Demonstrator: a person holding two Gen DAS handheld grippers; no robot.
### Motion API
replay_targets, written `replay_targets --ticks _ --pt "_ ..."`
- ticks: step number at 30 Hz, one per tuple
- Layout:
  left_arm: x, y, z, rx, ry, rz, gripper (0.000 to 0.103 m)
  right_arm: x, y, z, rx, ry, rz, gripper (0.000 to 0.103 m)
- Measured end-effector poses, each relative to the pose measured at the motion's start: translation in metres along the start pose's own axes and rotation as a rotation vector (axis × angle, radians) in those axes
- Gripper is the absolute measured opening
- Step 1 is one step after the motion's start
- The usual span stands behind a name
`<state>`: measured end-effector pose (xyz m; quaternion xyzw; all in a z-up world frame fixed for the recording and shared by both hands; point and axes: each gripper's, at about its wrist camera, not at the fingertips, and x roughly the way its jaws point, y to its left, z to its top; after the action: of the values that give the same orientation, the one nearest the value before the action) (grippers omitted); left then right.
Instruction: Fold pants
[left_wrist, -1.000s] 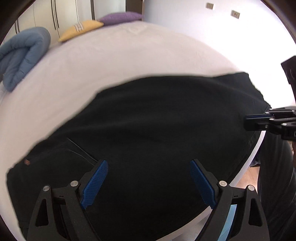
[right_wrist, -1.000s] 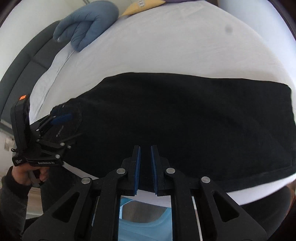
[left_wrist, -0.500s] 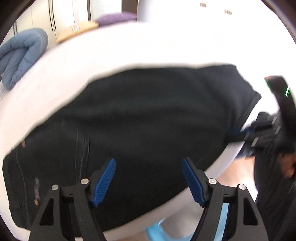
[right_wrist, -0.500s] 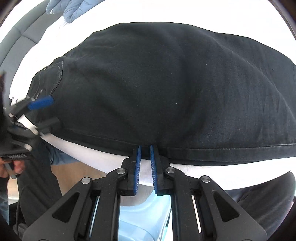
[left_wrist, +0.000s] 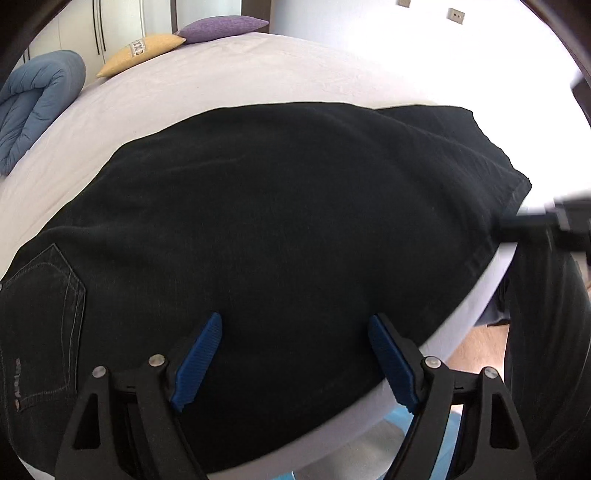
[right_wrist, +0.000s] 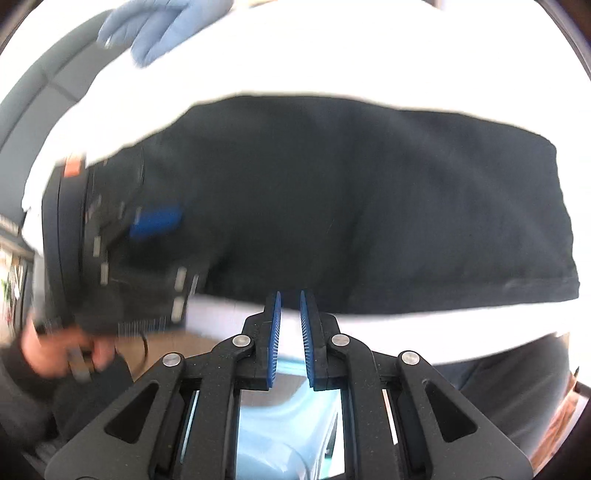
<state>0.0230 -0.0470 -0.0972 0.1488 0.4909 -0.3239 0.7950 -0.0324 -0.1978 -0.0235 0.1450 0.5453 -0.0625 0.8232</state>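
Bed (left_wrist: 258, 74): white sheet carries the black jeans (left_wrist: 295, 221), long axis running left to right along the near edge.
Left gripper (left_wrist: 295, 354): jaws opening, nothing pinched, above the pocket end, nearer.
Right gripper (right_wrist: 290, 332): pressed together, empty, just off the near hem.

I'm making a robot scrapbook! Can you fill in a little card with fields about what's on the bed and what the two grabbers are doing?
pants: black pants lying flat across the bed
bed: white sheet
pillows: yellow pillow and purple pillow at the far end
blanket: blue blanket, rolled, at the bed's edge
left gripper: jaws opening, above the pants, not gripping
right gripper: nearly closed, nothing between the pads, at the pants' near edge
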Motion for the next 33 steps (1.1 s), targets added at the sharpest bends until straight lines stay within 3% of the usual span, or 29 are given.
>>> replay_targets --ticks 5,7,9,11,15,18,21,23,26,28,31,33 --pt "-0.006 -0.001 -0.007 0.002 0.021 0.013 0.082 0.020 -0.010 0.044 0.045 -0.039 -0.008 0.011" --pt "-0.004 -0.006 -0.008 0.008 0.022 0.022 0.082 0.039 -0.007 0.051 0.030 -0.024 -0.038 0.023" --pt "-0.004 -0.018 -0.008 0.008 0.021 0.025 0.082 0.066 -0.007 0.045 -0.002 0.048 -0.066 0.028" --pt "-0.008 -0.020 -0.014 0.015 0.020 0.027 0.082 0.065 0.002 0.029 -0.080 -0.031 -0.121 0.028" --pt "-0.019 -0.026 -0.007 0.008 0.028 -0.004 0.080 0.061 0.010 0.002 -0.116 -0.048 -0.169 0.028" --pt "-0.044 -0.004 0.016 -0.052 -0.039 -0.051 0.076 0.060 0.004 -0.010 -0.123 -0.042 -0.128 0.028" --pt "-0.055 0.010 0.050 -0.063 -0.108 -0.011 0.076 0.061 -0.007 -0.013 -0.102 -0.048 -0.084 0.028" --pt "-0.042 0.016 0.064 -0.072 -0.103 -0.010 0.076 0.059 0.000 -0.016 -0.093 -0.052 -0.071 0.028" --pt "0.006 0.016 0.056 -0.065 0.035 -0.007 0.077 0.055 0.003 -0.018 -0.106 -0.056 -0.070 0.028" --pt "0.008 0.009 0.043 -0.026 -0.034 0.036 0.078 0.040 -0.010 -0.024 -0.095 -0.049 -0.051 0.028" --pt "0.006 0.016 0.041 -0.080 -0.031 0.010 0.078 0.020 -0.034 -0.022 0.008 -0.019 0.026 0.028" --pt "0.010 0.015 0.042 -0.072 -0.037 0.017 0.078 0.003 -0.049 -0.013 0.087 -0.066 0.085 0.028"
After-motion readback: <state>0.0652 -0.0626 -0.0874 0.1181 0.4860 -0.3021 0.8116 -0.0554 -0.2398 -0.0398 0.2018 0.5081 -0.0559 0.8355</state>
